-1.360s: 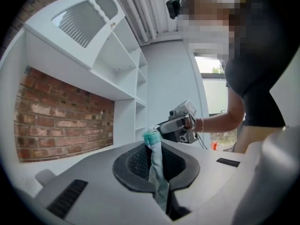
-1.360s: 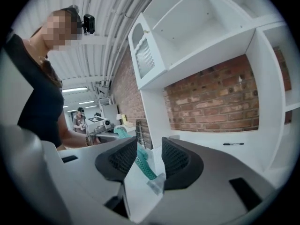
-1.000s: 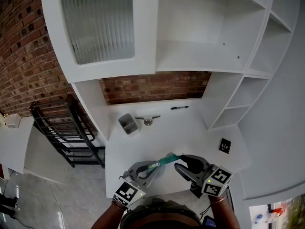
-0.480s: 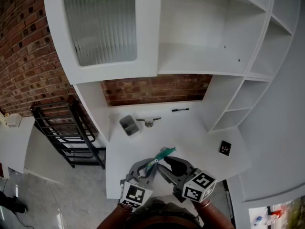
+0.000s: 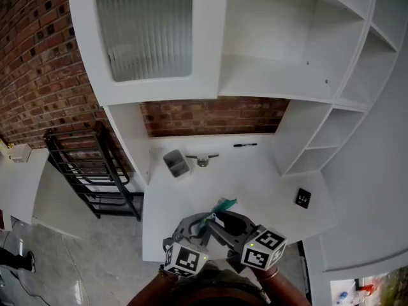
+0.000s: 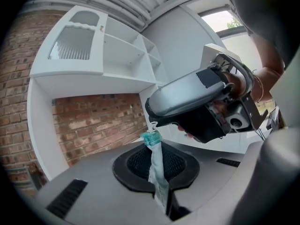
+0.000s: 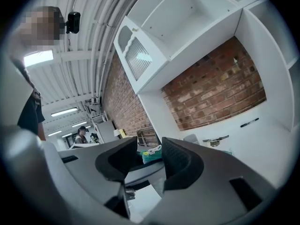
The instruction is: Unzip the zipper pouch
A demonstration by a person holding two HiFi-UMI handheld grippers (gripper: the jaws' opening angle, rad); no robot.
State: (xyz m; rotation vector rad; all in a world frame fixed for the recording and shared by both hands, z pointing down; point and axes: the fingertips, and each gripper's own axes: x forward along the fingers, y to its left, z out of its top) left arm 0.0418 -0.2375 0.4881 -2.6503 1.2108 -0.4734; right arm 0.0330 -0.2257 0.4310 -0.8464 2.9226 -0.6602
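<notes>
A thin teal and white zipper pouch (image 5: 221, 205) is held above the front of the white desk (image 5: 261, 174). My left gripper (image 5: 203, 222) is shut on its lower part; in the left gripper view the pouch (image 6: 156, 170) rises edge-on from between the closed jaws. A small white zipper pull (image 6: 152, 125) sticks out of its teal end. My right gripper (image 5: 215, 220) sits close against the left one, its jaw tip right at that pull. In the right gripper view the jaws (image 7: 149, 167) stand apart, with the teal pouch end (image 7: 153, 156) showing in the gap, untouched by the pads.
At the back of the desk lie a grey cup (image 5: 176, 164), a metal tool (image 5: 203, 160) and a black pen (image 5: 245, 145). A small black square object (image 5: 302, 197) sits at the right. A black metal rack (image 5: 89, 174) stands left of the desk; white shelves rise behind and to the right.
My right gripper has moved left, from beside the pouch to close against the left gripper at the zipper end. The pouch has swung more upright. The left gripper kept its grip.
</notes>
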